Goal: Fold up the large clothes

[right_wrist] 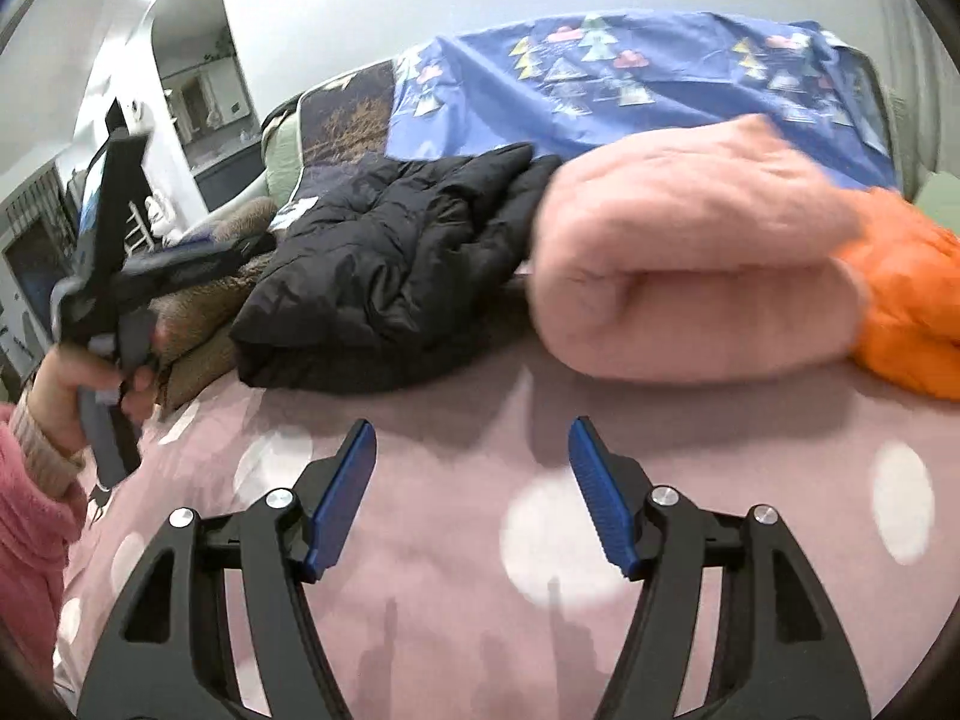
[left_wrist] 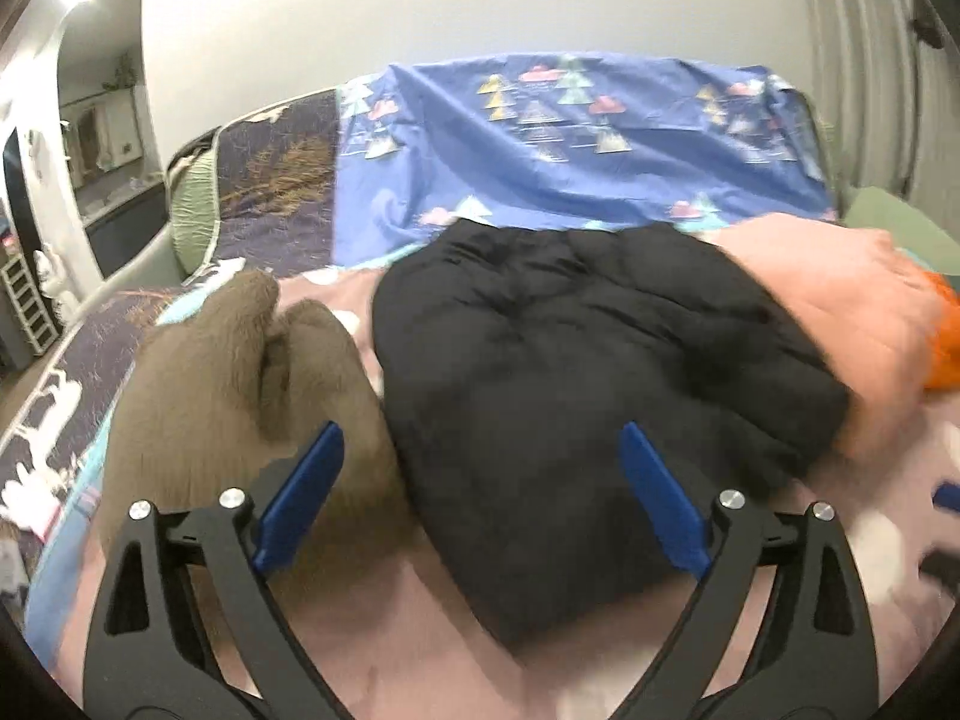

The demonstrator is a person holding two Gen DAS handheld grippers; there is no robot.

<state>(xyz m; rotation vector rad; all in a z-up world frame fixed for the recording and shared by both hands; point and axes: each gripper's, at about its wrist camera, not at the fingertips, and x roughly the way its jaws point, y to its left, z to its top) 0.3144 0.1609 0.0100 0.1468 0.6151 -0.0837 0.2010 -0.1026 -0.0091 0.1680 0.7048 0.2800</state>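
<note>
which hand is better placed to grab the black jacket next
Left. The left tongs are open right over the near edge of the black jacket. The right tongs are open over bare pink spotted bedding, short of the jacket.

No readable text, labels, brands or nos. anywhere; blue sheet [left_wrist: 570, 138] has only triangle & cloud pics, no words.

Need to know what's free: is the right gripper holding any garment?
No, the right gripper has its jaws open over bare pink polka-dot bedding.
</note>
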